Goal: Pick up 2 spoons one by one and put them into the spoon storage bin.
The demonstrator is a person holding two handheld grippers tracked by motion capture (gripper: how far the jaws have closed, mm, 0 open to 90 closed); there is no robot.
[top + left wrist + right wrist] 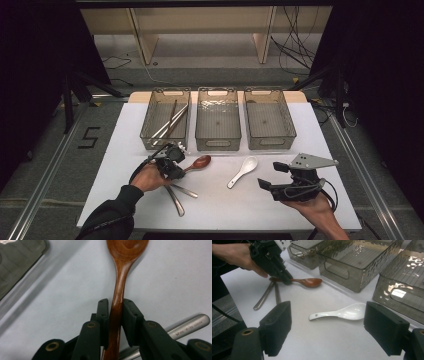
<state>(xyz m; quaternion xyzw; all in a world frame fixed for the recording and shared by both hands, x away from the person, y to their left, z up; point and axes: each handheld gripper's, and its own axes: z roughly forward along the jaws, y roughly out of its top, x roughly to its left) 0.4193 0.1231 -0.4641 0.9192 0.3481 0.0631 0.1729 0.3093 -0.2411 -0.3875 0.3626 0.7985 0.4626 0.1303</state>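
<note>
Gripping a wooden spoon (119,290) by its handle, the left gripper (115,315) seems low over the table (125,150); the right gripper (327,327) hovers with jaws spread wide near a white spoon (342,312).

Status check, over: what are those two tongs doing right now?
Left tongs shut on wooden spoon handle, spoon on the table. Right tongs open, hovering near white spoon. Metal utensils lie beside the left tongs.

lab: black curtains (45,50), loose cables (295,45)

Reddish-brown wooden spoon (119,285), glossy white spoon (342,313), smoky grey ribbed bins (218,131)
</note>
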